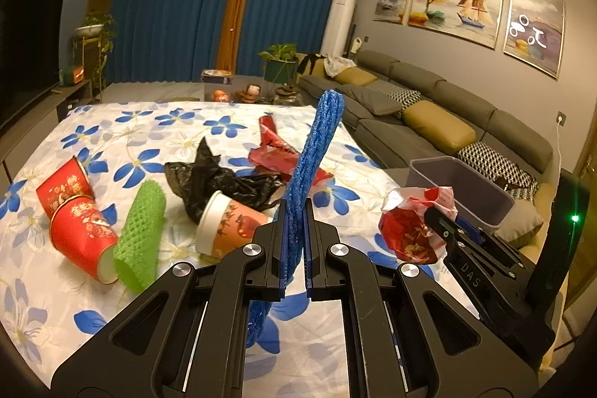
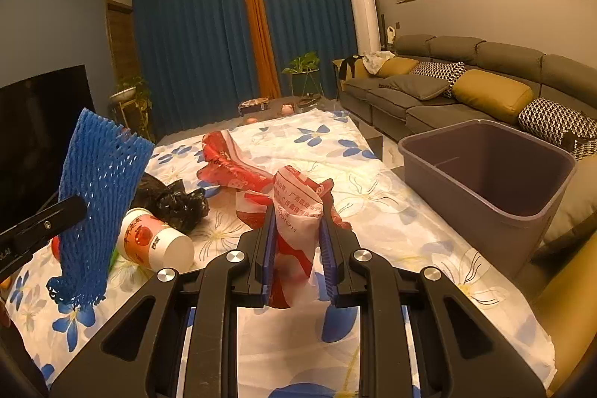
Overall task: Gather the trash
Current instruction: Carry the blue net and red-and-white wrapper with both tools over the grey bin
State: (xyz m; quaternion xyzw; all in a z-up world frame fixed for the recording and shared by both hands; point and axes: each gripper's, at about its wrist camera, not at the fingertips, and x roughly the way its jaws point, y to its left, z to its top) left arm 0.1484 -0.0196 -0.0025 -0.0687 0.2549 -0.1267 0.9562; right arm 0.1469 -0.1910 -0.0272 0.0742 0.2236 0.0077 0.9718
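Observation:
My left gripper (image 1: 295, 211) is shut on a blue foam net sleeve (image 1: 317, 152), held upright above the flowered tablecloth; the sleeve also shows at the left of the right wrist view (image 2: 100, 196). My right gripper (image 2: 296, 215) is shut on a crumpled red-and-white wrapper (image 2: 298, 207), seen too in the left wrist view (image 1: 410, 226). A grey bin (image 2: 488, 174) stands at the table's right edge, to the right of both grippers. On the cloth lie a black plastic bag (image 1: 220, 178), a red wrapper (image 1: 276, 148), a paper cup (image 1: 231, 226), two red cups (image 1: 74, 211) and a green foam sleeve (image 1: 141, 234).
The table with the flowered cloth (image 1: 112, 137) has a grey sofa with cushions (image 2: 466, 88) along its right side. A TV (image 1: 26, 40) stands at the left. Blue curtains (image 2: 209, 55), plants and a low table with small items lie beyond the far edge.

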